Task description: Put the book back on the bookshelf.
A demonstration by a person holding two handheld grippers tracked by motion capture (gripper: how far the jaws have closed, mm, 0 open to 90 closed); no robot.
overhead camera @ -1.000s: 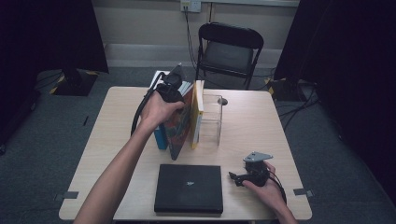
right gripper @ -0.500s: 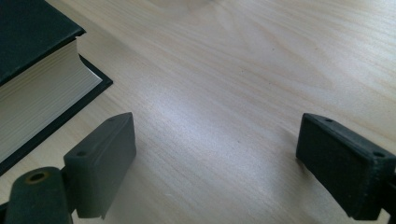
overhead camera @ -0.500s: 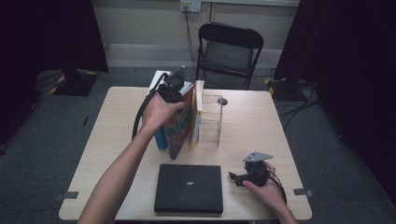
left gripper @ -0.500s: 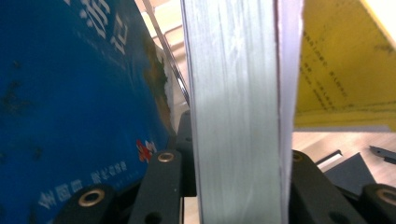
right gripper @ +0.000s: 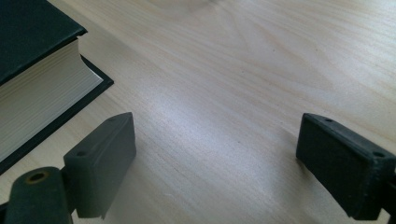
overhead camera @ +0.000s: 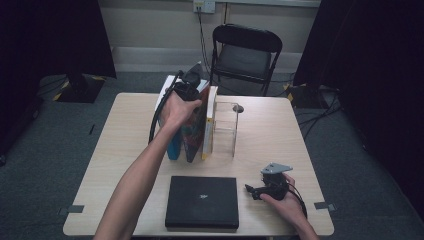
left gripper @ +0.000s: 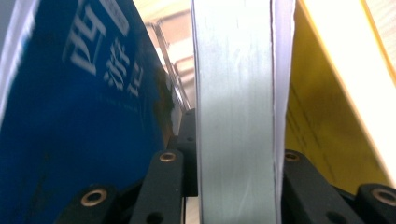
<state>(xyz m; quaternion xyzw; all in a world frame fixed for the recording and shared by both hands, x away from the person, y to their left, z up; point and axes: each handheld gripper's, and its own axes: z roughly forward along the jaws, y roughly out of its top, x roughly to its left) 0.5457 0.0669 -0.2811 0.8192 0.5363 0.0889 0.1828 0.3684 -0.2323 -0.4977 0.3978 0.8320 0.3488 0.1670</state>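
The left gripper (overhead camera: 191,85) gripped the top of a standing book (overhead camera: 192,131) beside the clear bookend (overhead camera: 226,128) on the table (overhead camera: 270,135).

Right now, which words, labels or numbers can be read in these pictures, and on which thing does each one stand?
"西游记": large pale characters on the blue book cover, in the left gripper view.
Smaller line under them: too blurred to read.
Small pale mark on the black book cover, in the high view: too small to read.
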